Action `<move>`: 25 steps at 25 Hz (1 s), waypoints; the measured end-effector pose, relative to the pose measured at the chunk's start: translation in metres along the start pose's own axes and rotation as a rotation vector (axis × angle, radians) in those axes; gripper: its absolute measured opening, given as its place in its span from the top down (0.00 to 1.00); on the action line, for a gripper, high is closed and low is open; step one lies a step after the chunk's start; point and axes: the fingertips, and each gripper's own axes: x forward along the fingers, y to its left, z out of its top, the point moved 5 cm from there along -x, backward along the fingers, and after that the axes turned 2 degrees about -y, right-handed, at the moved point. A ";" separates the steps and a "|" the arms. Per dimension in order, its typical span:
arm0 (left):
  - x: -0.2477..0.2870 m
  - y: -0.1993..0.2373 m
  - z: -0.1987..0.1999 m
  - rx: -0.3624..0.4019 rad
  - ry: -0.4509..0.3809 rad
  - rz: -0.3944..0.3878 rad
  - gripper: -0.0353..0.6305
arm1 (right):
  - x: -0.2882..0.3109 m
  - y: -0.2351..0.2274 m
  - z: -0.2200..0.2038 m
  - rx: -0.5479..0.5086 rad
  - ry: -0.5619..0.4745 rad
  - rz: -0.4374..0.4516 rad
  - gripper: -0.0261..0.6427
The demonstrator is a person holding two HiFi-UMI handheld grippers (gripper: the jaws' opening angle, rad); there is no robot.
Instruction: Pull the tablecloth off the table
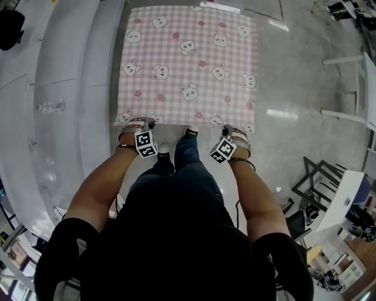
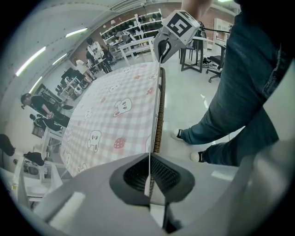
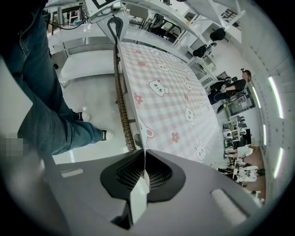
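A pink checked tablecloth [image 1: 188, 64] printed with cartoon animals lies spread flat over the table. At its near left corner my left gripper [image 1: 140, 125] is shut on the cloth's hem, which runs as a thin edge [image 2: 148, 177] between the jaws. My right gripper [image 1: 232, 133] is shut on the near right corner, with the hem [image 3: 144, 161] pinched the same way. The table's woven side edge [image 2: 159, 115] shows under the cloth, and it appears again [image 3: 122, 108] in the right gripper view. From each gripper's camera the other gripper [image 2: 173, 32] [image 3: 110, 9] is visible along the near edge.
I stand at the table's near edge, legs and shoes [image 1: 176, 154] between the grippers. A long white counter [image 1: 59, 106] runs along the left. Chairs and frames [image 1: 352, 88] stand at the right on the shiny floor. People and shelving [image 2: 92, 50] are in the background.
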 end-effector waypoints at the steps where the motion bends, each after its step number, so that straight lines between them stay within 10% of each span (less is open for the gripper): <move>1: -0.001 0.004 0.000 -0.003 -0.001 -0.001 0.94 | 0.000 -0.003 0.001 0.002 0.001 0.000 0.92; 25: -0.076 0.022 0.007 0.030 -0.051 -0.012 0.94 | -0.066 -0.016 0.013 -0.007 0.033 0.026 0.92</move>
